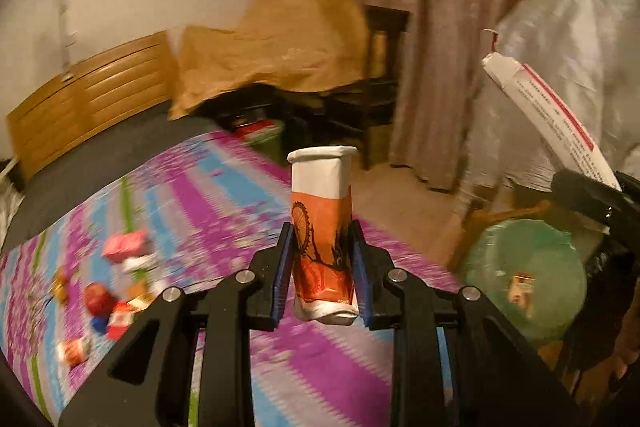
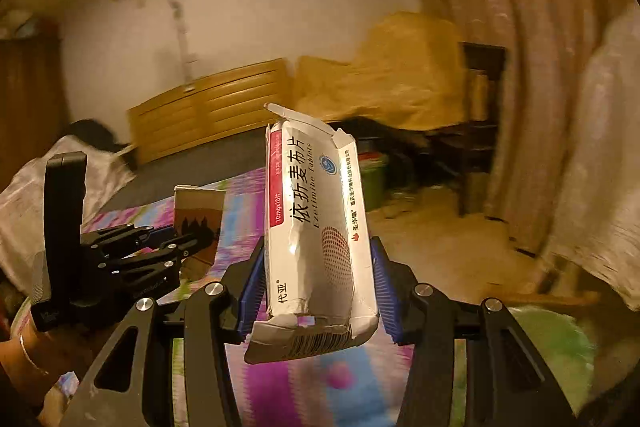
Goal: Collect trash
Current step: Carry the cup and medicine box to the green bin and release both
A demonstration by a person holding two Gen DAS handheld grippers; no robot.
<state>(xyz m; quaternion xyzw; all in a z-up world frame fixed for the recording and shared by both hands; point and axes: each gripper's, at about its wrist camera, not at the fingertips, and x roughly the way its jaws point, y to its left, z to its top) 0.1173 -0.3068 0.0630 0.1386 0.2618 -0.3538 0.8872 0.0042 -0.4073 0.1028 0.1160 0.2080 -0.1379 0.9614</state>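
My left gripper (image 1: pixel 322 247) is shut on a crushed orange and white paper cup (image 1: pixel 322 223), held upright above the bed. It also shows in the right wrist view (image 2: pixel 188 243) with the cup (image 2: pixel 198 215). My right gripper (image 2: pixel 318 275) is shut on a crumpled white medicine box (image 2: pixel 314 227) with red trim, which also shows at the right in the left wrist view (image 1: pixel 548 115). A bin lined with a green bag (image 1: pixel 524 275) sits low on the right, with a scrap inside. More trash (image 1: pixel 116 291) lies on the bedspread at left: small boxes, wrappers, a red apple.
The bed has a purple, blue and white patterned cover (image 1: pixel 224 211) and a wooden headboard (image 1: pixel 88 91). Brown paper (image 1: pixel 280 39) covers furniture at the back. A curtain (image 1: pixel 432 27) and a large white plastic bag (image 1: pixel 568 75) are on the right.
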